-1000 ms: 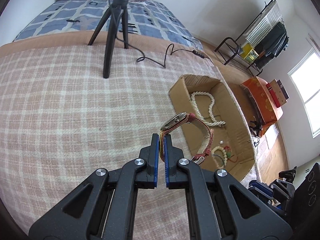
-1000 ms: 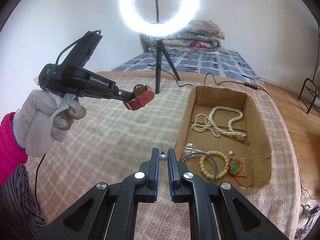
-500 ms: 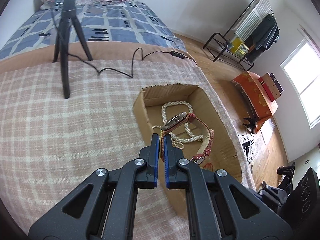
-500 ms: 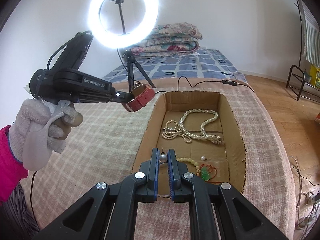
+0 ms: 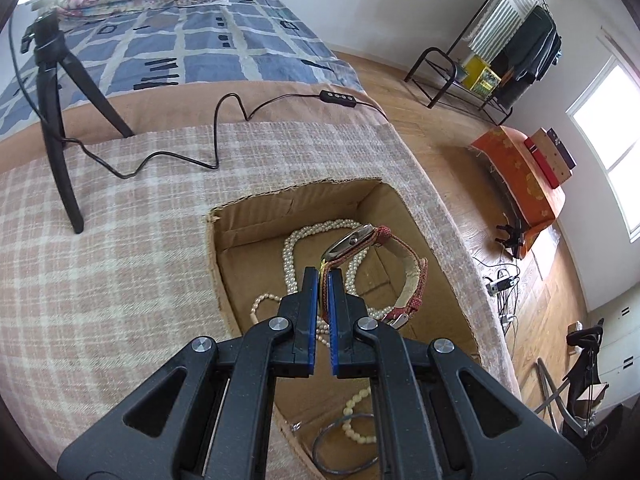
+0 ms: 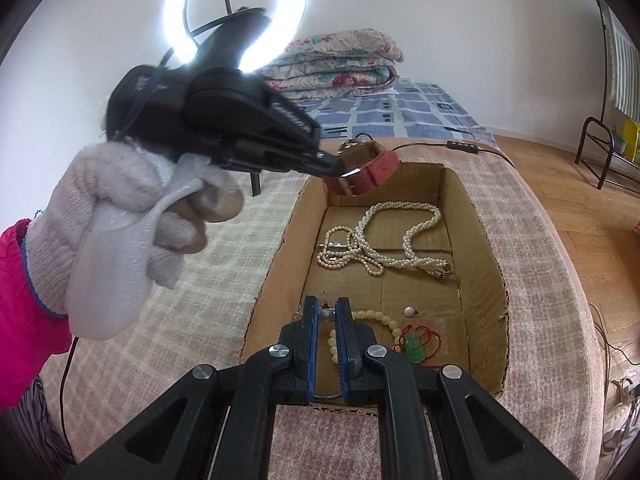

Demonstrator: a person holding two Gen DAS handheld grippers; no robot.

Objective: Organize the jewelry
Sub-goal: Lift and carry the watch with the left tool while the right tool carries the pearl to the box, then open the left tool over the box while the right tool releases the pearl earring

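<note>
Left tongs (image 5: 323, 276) clamped the watch (image 5: 372, 256) over the box (image 6: 486, 264), right tongs (image 6: 327, 312) pinched an earring (image 6: 326, 313) — best lowered before letting go.

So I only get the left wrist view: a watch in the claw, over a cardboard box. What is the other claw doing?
Observer: The right claw is shut on a small pearl earring, above the near end of the box.
Operator: Is there anything in the box that I miss?
Observer: A green pendant on a red cord lies beside the bead bracelet.
Operator: And who does the holding on my side?
Observer: A hand in a pale knitted glove, with a pink sleeve.
</note>
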